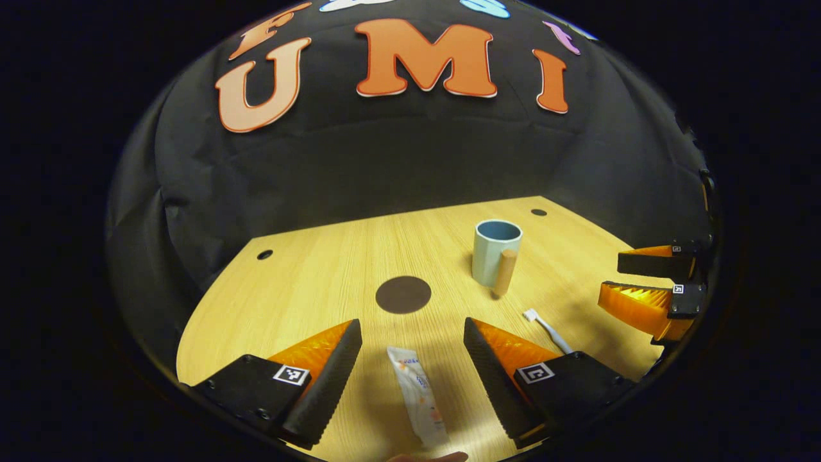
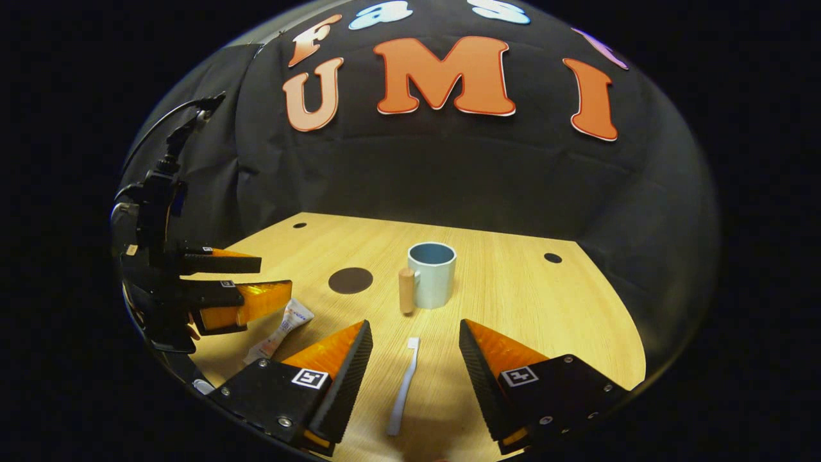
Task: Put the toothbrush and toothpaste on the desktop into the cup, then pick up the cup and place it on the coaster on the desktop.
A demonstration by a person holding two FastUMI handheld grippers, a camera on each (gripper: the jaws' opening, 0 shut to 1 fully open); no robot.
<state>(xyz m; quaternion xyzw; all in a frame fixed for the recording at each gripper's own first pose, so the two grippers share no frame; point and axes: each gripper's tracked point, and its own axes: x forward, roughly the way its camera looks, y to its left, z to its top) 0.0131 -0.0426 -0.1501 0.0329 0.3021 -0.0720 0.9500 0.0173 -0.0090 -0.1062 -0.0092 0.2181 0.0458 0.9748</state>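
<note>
The counter (image 2: 545, 308) shows pale honey-yellow wood with fine straight grain running across it, plus small dark round holes near its edges. On it, the cup (image 2: 432, 274) is a soft powder blue, a shade deeper inside, and its handle (image 2: 406, 290) is plain light tan wood. The coaster (image 2: 350, 280) reads as a flat dark brown disc. The toothbrush (image 2: 404, 386) is white all over, bristles included. The toothpaste (image 1: 418, 394) is a white tube with orange markings (too small to make out). The left gripper (image 1: 410, 366) and right gripper (image 2: 414, 372) both have orange fingers, black ribbed pads and black bases carrying small black-and-white square tags.
</note>
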